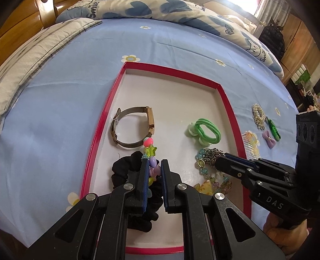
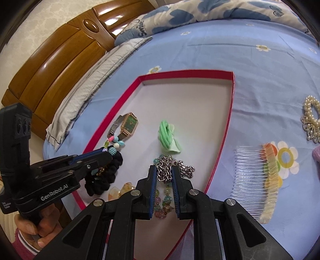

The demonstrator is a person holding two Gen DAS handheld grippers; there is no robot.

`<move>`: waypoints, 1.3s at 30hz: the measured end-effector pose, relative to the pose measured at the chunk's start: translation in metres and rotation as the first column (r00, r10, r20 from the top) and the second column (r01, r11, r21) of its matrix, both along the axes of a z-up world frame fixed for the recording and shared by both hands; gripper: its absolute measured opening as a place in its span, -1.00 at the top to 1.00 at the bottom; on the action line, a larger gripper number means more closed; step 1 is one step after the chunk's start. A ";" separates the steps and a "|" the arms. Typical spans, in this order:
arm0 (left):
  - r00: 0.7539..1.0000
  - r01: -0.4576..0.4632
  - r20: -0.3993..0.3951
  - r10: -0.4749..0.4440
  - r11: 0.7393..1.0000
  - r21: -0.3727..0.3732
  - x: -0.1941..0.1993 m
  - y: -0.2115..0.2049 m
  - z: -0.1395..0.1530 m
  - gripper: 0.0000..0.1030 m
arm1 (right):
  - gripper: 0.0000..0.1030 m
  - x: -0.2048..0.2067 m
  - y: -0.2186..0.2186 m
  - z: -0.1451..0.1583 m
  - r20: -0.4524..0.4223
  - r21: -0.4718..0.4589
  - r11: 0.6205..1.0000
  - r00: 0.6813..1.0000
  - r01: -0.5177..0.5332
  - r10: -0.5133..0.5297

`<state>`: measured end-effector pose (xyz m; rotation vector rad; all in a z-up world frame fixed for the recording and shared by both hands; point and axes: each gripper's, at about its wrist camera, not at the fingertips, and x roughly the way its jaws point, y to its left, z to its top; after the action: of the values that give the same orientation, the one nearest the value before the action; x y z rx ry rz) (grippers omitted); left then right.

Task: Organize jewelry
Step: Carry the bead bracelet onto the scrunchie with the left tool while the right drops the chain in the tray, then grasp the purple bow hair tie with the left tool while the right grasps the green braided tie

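A bed covered in a light blue flowered sheet holds a shallow white tray with a red rim.

In the left wrist view, the left gripper points down into the tray, its fingers clamped on a colourful beaded bracelet with a pink bead and a green star. Under the bracelet, at about 7 o'clock in the tray, lies a black scrunchie. A gold watch with a mesh band stands on its edge at 10 o'clock. A green hair tie lies toward 3 o'clock.

The right gripper comes in from 4 o'clock, its fingers closed on a heap of silver chain. The chain touches the tray floor beside a string of pastel glass beads. A yellow translucent clip lies just beside those beads.

Outside the tray, on the sheet at 3 o'clock, lie a clear hair comb, a pearl hair tie, a small purple bow and a green clip.

A hand with a pink cuff grips the left gripper's handle in the right wrist view. Beyond the bed are a wooden headboard and a blue-and-white quilt.
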<state>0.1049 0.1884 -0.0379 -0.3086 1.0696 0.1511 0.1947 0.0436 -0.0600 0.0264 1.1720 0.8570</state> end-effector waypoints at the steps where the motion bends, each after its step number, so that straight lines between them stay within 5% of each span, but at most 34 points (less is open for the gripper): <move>1: 1.000 0.001 -0.002 -0.001 1.000 -0.001 0.001 0.000 0.000 0.80 | 0.70 0.000 0.000 0.000 0.002 0.000 1.000 1.000 -0.001 0.001; 17: 1.000 -0.006 -0.007 0.006 1.000 -0.005 -0.004 0.000 0.002 0.70 | 0.60 -0.001 -0.001 0.004 -0.011 0.008 1.000 1.000 0.001 -0.001; 20: 1.000 -0.011 0.004 0.012 1.000 -0.008 -0.006 0.000 0.005 0.40 | 0.44 -0.003 -0.006 0.012 -0.002 0.022 1.000 1.000 0.012 -0.012; 22: 1.000 -0.012 0.006 0.012 1.000 -0.001 -0.008 -0.001 0.007 0.40 | 0.19 -0.003 -0.011 0.018 0.009 0.034 0.999 1.000 0.024 -0.025; 39: 1.000 -0.005 0.014 0.005 1.000 0.000 -0.013 -0.013 0.018 0.35 | 0.16 -0.014 -0.081 0.055 0.036 0.108 0.983 0.987 0.151 -0.155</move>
<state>0.0919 0.1751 -0.0203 -0.3115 1.0553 0.1536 0.1802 -0.0376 -0.0046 0.1808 1.0674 0.7786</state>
